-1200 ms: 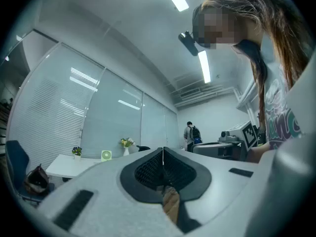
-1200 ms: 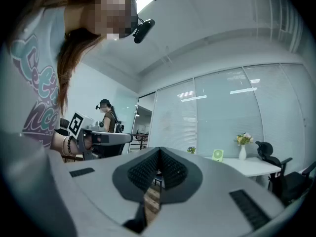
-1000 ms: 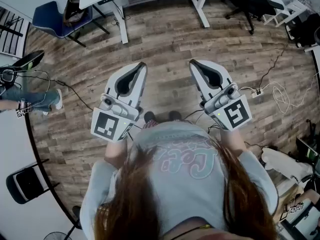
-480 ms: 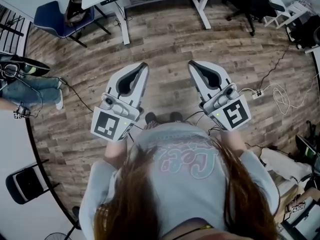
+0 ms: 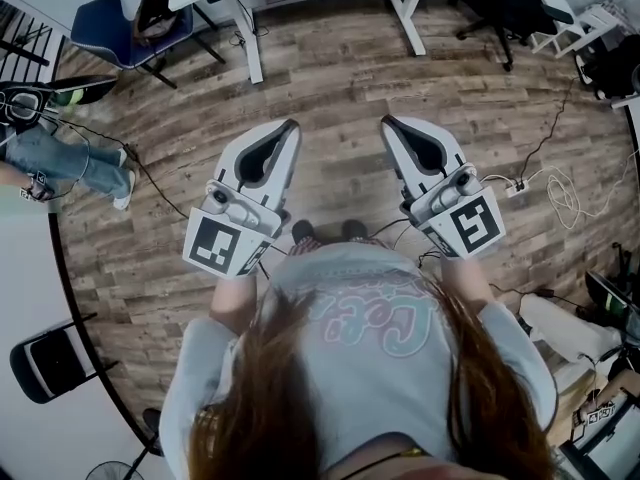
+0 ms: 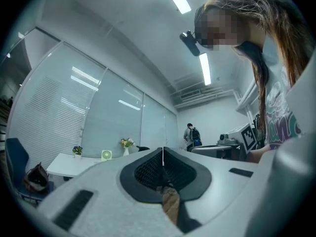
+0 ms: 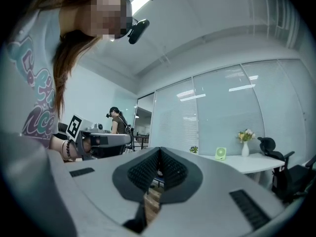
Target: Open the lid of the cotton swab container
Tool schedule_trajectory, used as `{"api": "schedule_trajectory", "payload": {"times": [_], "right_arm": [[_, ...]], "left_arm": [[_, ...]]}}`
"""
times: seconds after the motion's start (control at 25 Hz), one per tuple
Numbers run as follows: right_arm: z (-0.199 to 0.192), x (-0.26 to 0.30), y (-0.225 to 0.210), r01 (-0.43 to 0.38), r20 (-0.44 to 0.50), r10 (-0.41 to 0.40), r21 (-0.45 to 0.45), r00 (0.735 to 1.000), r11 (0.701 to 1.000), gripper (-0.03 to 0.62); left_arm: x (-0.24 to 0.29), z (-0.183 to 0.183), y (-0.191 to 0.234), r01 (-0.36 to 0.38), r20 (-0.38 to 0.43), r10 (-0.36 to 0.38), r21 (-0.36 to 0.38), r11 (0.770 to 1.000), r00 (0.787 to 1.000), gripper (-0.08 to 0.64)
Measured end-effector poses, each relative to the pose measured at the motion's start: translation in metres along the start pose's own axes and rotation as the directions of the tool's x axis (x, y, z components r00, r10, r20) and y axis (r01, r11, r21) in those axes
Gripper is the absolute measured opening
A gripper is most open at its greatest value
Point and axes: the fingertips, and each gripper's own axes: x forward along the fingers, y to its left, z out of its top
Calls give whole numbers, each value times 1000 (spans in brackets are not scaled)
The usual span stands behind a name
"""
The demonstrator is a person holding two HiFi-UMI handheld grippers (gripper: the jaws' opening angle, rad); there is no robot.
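The person (image 5: 372,353) is holding the white left gripper (image 5: 287,130) and right gripper (image 5: 390,126) level above the brown plank floor (image 5: 335,73), jaws closed on nothing, seemingly waiting: no cotton swab container is showing anywhere

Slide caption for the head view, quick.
Person standing on wood floor holds left tongs and right tongs side by side, both shut and empty.

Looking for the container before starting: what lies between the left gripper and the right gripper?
In the head view, only wood floor shows between the left gripper and right gripper, with the person's shoes lower down.
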Motion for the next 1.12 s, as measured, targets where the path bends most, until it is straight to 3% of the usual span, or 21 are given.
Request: {"api": "schedule_trajectory", "payload": {"times": [0.2,0.28,0.32,0.4,0.44,0.6,1.12], "right_arm": [[1,-1,-2,26,42,-28,50,999,998,7],[-1,1,-3,39,44,-42,70,998,997,140],[-1,2,-6,54,48,-59,84,997,995,183],[-1,3,-13,92,56,-97,100,994,991,282],[-1,3,-15,107,59,-113,101,992,989,301],[-1,5,-18,131,57,-137,97,989,987,329],[-4,20,-7,151,47,-155,89,987,985,339]], "left_arm": [[-3,-2,2,-22,2,23,-17,1000,1000,14],[-5,-4,4,-34,1,34,-32,999,999,18],[-6,-5,7,-43,-4,43,-42,998,999,63],[-6,-8,14,-66,-18,65,-59,996,998,234],[-7,-8,17,-79,-22,78,-60,995,997,251],[-10,-7,23,-109,-23,108,-47,993,994,285],[-25,-7,42,-106,-20,106,-34,994,994,288]]}}
